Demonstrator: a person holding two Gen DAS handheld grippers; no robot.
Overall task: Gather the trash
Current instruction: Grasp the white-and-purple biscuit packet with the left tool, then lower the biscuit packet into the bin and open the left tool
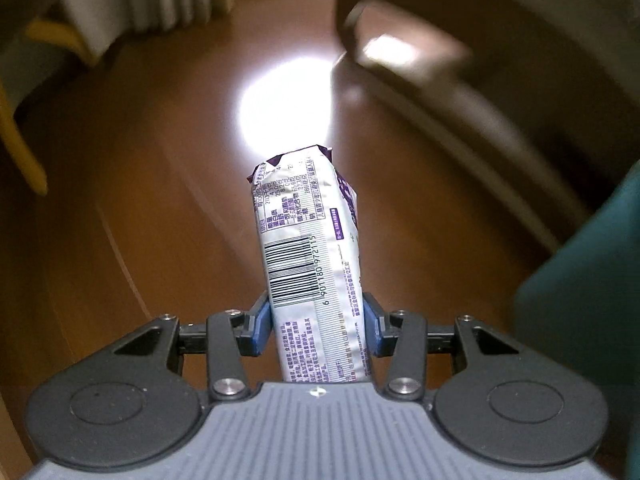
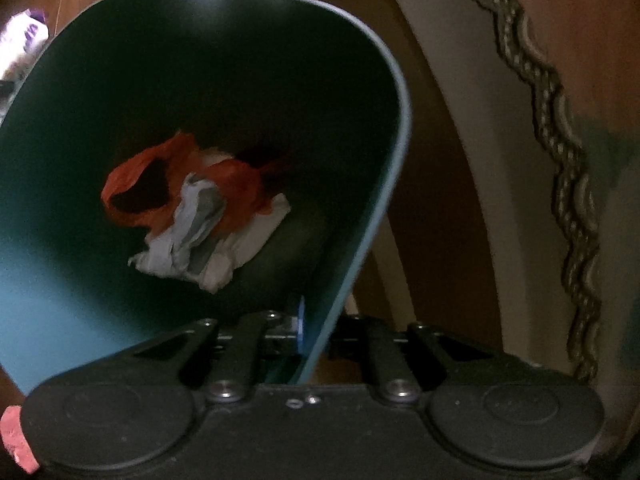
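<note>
Between the left tongs (image 1: pixel 318 326), a silver snack wrapper (image 1: pixel 310 252) sits clenched upright; the right tongs (image 2: pixel 316 330) pinch the teal bin's (image 2: pixel 360 264) wall. Slick foil could slip before reaching the bin.

Right gripper (image 2: pixel 316 332) outer finger hidden behind teal bin (image 2: pixel 372 240) wall; brown furniture (image 1: pixel 404 52) motion-blurred; wrapper (image 1: pixel 316 264) base hidden by gripper body.

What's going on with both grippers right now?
Left gripper shut on snack wrapper. Right gripper clamped on teal bin wall. Red bag and paper inside. Nothing blocking.
</note>
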